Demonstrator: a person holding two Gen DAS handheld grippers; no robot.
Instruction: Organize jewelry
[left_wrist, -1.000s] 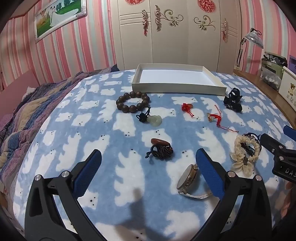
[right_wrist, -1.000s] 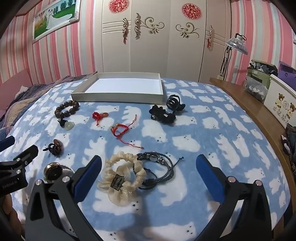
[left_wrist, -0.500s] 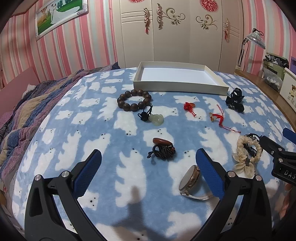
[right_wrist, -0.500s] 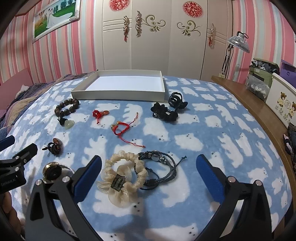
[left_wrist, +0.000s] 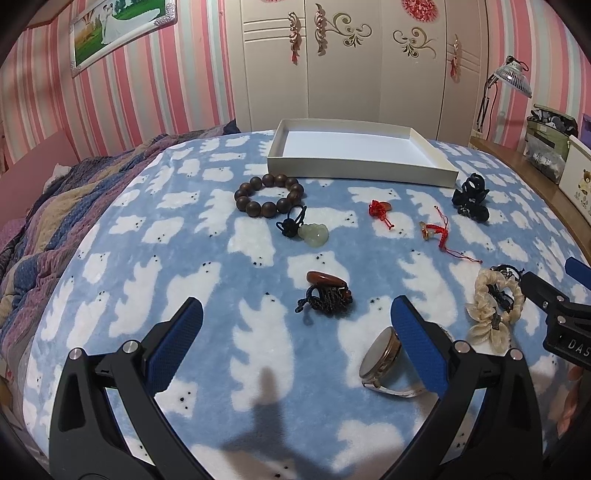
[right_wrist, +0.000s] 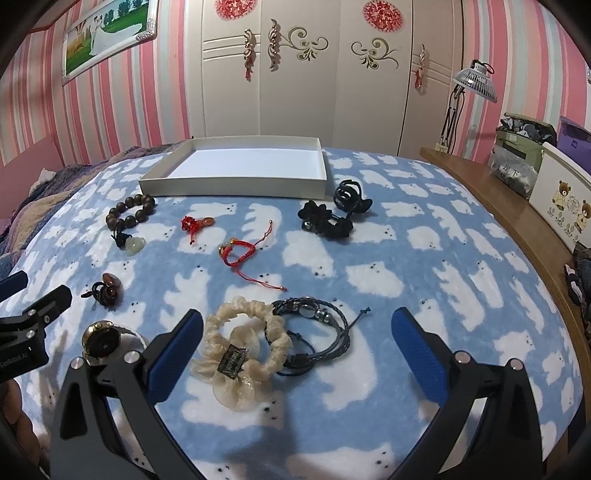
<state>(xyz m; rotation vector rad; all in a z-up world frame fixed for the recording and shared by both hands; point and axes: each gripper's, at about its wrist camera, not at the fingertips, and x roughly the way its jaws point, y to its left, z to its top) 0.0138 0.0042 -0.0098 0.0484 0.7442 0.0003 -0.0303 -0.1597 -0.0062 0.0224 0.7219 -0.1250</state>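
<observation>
Jewelry lies scattered on a blue blanket in front of an empty white tray (left_wrist: 360, 171) (right_wrist: 236, 182). My left gripper (left_wrist: 295, 321) is open and empty above the blanket; a brown stone pendant on dark cord (left_wrist: 327, 290) lies just ahead and a watch (left_wrist: 384, 356) sits by its right finger. My right gripper (right_wrist: 295, 332) is open and empty over a cream scrunchie (right_wrist: 242, 356) and a dark braided bracelet (right_wrist: 316, 332). Further off lie a wooden bead bracelet (left_wrist: 269, 197), a jade pendant (left_wrist: 314, 232), red cord charms (right_wrist: 240, 251) and black hair clips (right_wrist: 334, 214).
A wooden ledge (right_wrist: 517, 221) runs along the right side with storage boxes (right_wrist: 565, 192) and a desk lamp (right_wrist: 474, 79). A striped quilt (left_wrist: 55, 221) lies on the left of the bed. A wardrobe (right_wrist: 306, 74) stands behind the tray.
Both grippers have lifted and drawn back slightly, so the jewelry sits a little lower and further ahead in view. Nothing was picked up.
</observation>
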